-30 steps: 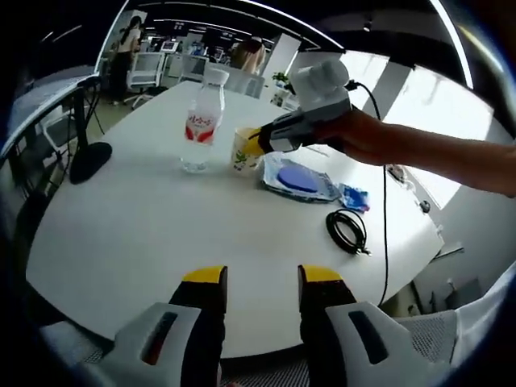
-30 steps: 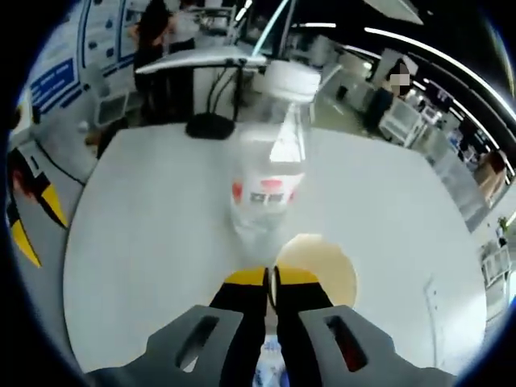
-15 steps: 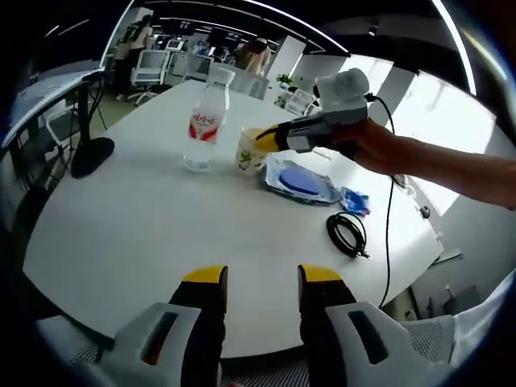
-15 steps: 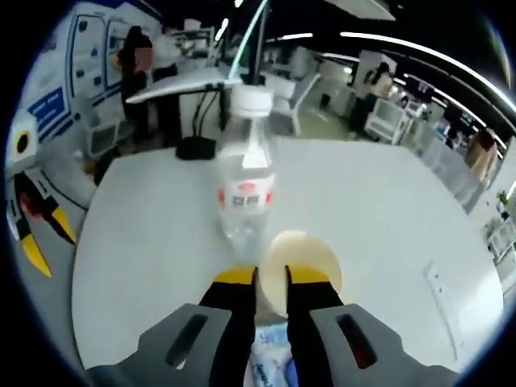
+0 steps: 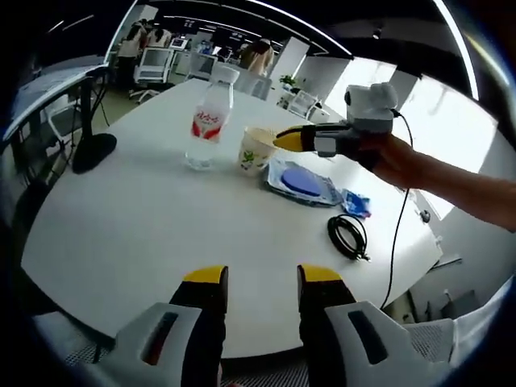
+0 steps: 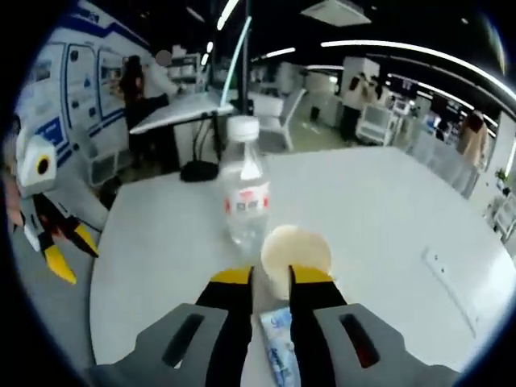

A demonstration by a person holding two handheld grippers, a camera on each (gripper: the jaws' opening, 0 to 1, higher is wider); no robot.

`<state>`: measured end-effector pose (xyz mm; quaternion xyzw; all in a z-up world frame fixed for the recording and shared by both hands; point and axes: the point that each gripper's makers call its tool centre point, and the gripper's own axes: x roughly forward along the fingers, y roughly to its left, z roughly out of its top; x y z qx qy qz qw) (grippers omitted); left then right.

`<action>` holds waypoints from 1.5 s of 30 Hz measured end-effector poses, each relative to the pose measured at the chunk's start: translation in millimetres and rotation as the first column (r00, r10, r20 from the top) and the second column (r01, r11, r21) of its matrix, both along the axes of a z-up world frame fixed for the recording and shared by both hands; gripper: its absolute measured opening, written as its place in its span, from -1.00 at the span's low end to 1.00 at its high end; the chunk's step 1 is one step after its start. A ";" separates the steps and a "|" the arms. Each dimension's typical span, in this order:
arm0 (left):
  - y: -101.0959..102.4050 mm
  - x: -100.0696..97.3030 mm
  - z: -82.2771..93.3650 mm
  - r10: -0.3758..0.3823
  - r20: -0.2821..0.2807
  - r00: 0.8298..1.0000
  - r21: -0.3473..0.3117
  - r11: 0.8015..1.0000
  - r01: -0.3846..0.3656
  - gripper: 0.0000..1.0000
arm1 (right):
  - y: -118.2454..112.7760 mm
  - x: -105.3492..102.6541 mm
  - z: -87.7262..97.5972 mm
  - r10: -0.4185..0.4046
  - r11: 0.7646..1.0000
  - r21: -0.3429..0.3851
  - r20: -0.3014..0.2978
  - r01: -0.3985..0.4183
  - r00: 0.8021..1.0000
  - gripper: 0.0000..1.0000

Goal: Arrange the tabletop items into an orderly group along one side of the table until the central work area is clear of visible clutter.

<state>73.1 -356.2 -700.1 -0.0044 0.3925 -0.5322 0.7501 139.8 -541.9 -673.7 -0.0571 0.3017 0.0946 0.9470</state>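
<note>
Beside the upright bottle (image 5: 207, 118), the paper cup (image 5: 256, 151) opens upward.

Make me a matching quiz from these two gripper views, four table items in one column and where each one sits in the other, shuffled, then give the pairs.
Things:
1. bottle
2. paper cup
3. black cable
4. blue pack

Places:
A. coiled near the table's edge, nearest the person's arm
B. just off the tips of the right gripper
C. lying flat between the cup and the cable
D. standing upright beside the cup, on the side of the black round base

Pairs: 1-D, 2-B, 3-A, 4-C
</note>
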 end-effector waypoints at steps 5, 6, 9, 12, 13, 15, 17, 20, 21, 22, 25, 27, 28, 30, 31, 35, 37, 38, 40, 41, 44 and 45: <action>-2.4 0.3 -4.0 -0.006 0.005 1.000 0.010 1.000 0.006 -0.35 | -5.2 -22.6 0.4 -0.013 1.000 -0.024 -0.005 0.013 1.000 -0.72; -2.6 -0.2 -4.0 -0.006 0.004 1.000 0.011 1.000 0.006 -0.35 | -6.2 -28.7 0.8 -0.016 1.000 -0.026 -0.005 0.016 1.000 -0.72; -3.9 -1.3 -5.4 -0.009 0.002 1.000 0.014 1.000 0.009 -0.35 | -9.4 -42.9 0.2 -0.035 0.999 -0.027 -0.008 0.034 0.999 -0.72; -5.4 -3.0 -6.9 -0.017 -0.001 1.000 0.016 1.000 0.017 -0.35 | -11.9 -56.9 -2.4 -0.056 0.998 -0.025 -0.016 0.055 0.998 -0.71; -5.7 -3.5 -7.0 -0.020 -0.001 1.000 0.017 1.000 0.020 -0.35 | -12.8 -60.5 -3.4 -0.061 0.998 -0.023 -0.017 0.060 0.998 -0.70; -6.0 -4.3 -6.9 -0.024 0.000 1.000 0.018 1.000 0.024 -0.35 | -15.3 -72.7 -6.5 -0.084 0.996 -0.017 -0.025 0.083 0.996 -0.70; -5.9 -3.7 -6.9 -0.024 0.001 1.000 0.019 1.000 0.024 -0.35 | -17.0 -81.2 -8.7 -0.103 0.995 -0.010 -0.027 0.103 0.994 -0.70; -5.8 -1.8 -6.9 -0.022 0.003 1.000 0.021 1.000 0.022 -0.36 | -21.8 -100.2 -16.7 -0.142 0.990 0.000 -0.044 0.142 0.989 -0.70; -5.9 -0.1 -6.8 -0.017 0.002 1.000 0.020 1.000 0.017 -0.37 | -23.8 -105.0 -19.4 -0.150 0.989 0.004 -0.046 0.151 0.988 -0.70; -6.0 1.1 -6.9 -0.014 0.001 1.000 0.019 1.000 0.014 -0.38 | -24.4 -109.8 -20.9 -0.158 0.987 0.008 -0.048 0.158 0.986 -0.70; -6.7 4.2 -7.5 -0.014 0.007 1.000 0.025 1.000 0.014 -0.38 | -27.2 -129.9 -26.8 -0.193 0.981 0.012 -0.063 0.194 0.979 -0.69; -7.7 5.5 -7.7 -0.015 0.008 1.000 0.026 1.000 0.015 -0.38 | -29.0 -141.2 -31.2 -0.214 0.976 0.020 -0.070 0.216 0.974 -0.69; -8.8 7.3 -8.0 -0.014 0.009 1.000 0.026 1.000 0.014 -0.38 | -31.3 -149.4 -34.8 -0.234 0.971 0.024 -0.075 0.237 0.969 -0.69; -11.3 10.3 -9.3 -0.017 0.015 1.000 0.029 0.999 0.017 -0.38 | -33.3 -164.5 -40.1 -0.263 0.963 0.028 -0.087 0.266 0.961 -0.69; -12.5 11.3 -10.2 -0.021 0.018 1.000 0.031 0.999 0.020 -0.37 | -35.0 -173.9 -43.2 -0.285 0.957 0.029 -0.094 0.289 0.954 -0.69; -17.6 15.2 -13.7 -0.056 0.042 0.998 0.055 0.997 0.054 -0.37 | -38.4 -196.4 -48.5 -0.322 0.944 0.036 -0.106 0.327 0.941 -0.69; -19.6 20.4 -13.2 -0.061 0.052 0.997 0.059 0.997 0.058 -0.37 | -40.4 -205.1 -48.9 -0.339 0.938 0.039 -0.108 0.344 0.935 -0.69; -21.2 24.8 -13.7 -0.059 0.058 0.997 0.062 0.997 0.056 -0.37 | -42.6 -210.9 -48.8 -0.354 0.932 0.040 -0.108 0.360 0.929 -0.69; -23.5 32.1 -15.6 -0.055 0.062 0.997 0.068 0.996 0.051 -0.37 | -46.5 -220.2 -50.1 -0.378 0.923 0.038 -0.112 0.384 0.919 -0.69; -24.6 35.1 -15.7 -0.053 0.066 0.996 0.069 0.996 0.049 -0.37 | -49.9 -225.9 -51.5 -0.399 0.913 0.038 -0.116 0.406 0.909 -0.70; -29.0 45.2 -15.3 -0.051 0.079 0.996 0.075 0.996 0.045 -0.37 | -55.6 -236.7 -53.9 -0.439 0.894 0.040 -0.123 0.447 0.890 -0.70; -30.5 48.4 -14.7 -0.049 0.081 0.995 0.075 0.996 0.043 -0.37 | -57.0 -239.6 -53.9 -0.453 0.887 0.040 -0.123 0.461 0.883 -0.70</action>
